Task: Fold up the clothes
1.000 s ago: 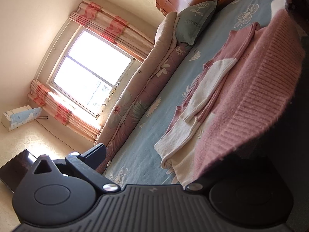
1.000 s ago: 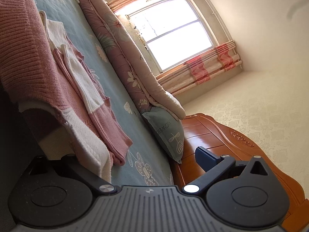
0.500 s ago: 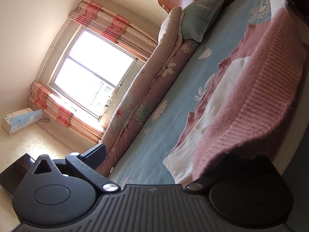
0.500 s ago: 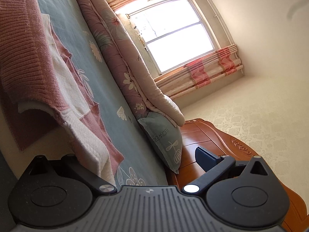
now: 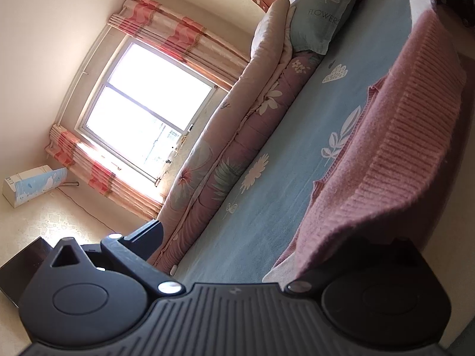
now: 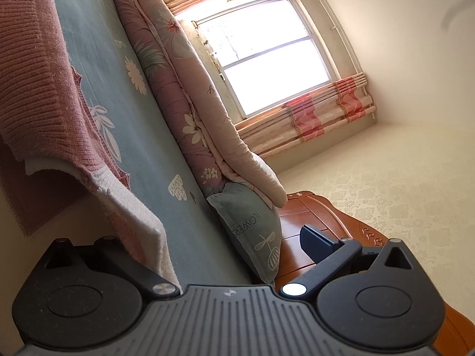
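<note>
A pink ribbed knit sweater (image 5: 394, 154) with white panels lies across the blue flowered bed sheet (image 5: 267, 184). In the left wrist view its hem drapes over my right-hand finger and hides it. My left gripper (image 5: 258, 234) stands open, and its bare left finger (image 5: 145, 237) points at the rolled quilt. In the right wrist view the same sweater (image 6: 35, 89) and a white panel (image 6: 133, 216) hang over the left-hand finger. The right gripper (image 6: 210, 234) is open too, its free finger (image 6: 314, 243) in front of the headboard.
A rolled pink floral quilt (image 5: 237, 136) runs along the far side of the bed under the window (image 5: 148, 109). A grey-green pillow (image 6: 252, 237) leans on the wooden headboard (image 6: 314, 216). An air conditioner (image 5: 32, 187) hangs on the wall.
Both cameras have dropped lower over the bed. The folded white and pink layers seen earlier are now hidden behind the raised pink hem, and the sweater edge has moved toward the quilt.
</note>
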